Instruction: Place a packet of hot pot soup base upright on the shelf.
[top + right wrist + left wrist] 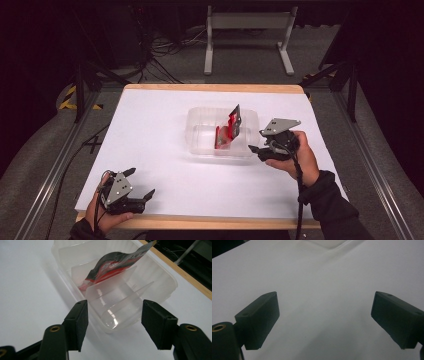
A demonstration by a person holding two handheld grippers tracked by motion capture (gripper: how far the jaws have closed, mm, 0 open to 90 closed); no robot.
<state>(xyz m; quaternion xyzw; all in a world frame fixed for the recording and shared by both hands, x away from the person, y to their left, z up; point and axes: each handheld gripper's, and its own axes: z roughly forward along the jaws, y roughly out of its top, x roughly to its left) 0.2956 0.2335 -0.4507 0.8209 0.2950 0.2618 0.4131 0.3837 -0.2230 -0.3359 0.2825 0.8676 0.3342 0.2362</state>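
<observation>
Near the front left corner of the table [150,120] we see the left gripper [140,184], held in the left hand [102,212] just above the white surface. Its jaws point to the right and a little toward the far edge, and they stand wide apart with nothing between them. In the left gripper view the two black pads [259,320] frame only bare white surface, and a corner of the tray [327,243] appears at the top edge.

Toward the right edge of the table, about halfway between front and far edge, the right hand [300,160] holds the right gripper [256,150]. The forearm in a dark sleeve [332,205] comes in from the front right corner. The gripper points to the left, at the right end of the tray [200,142], and its grey plate [281,125] faces up. In the right gripper view the gripper [113,320] has its jaws apart, one on each side of the near end of the tray [160,275]; we cannot tell if they touch the wall.

The tray is clear plastic and sits near the middle of the table. Thin clear dividers [110,282] split it into compartments. A red and black packet [229,131] stands tilted inside, and its top corner rises above the rim. In the right gripper view the packet [112,265] leans behind a divider.
</observation>
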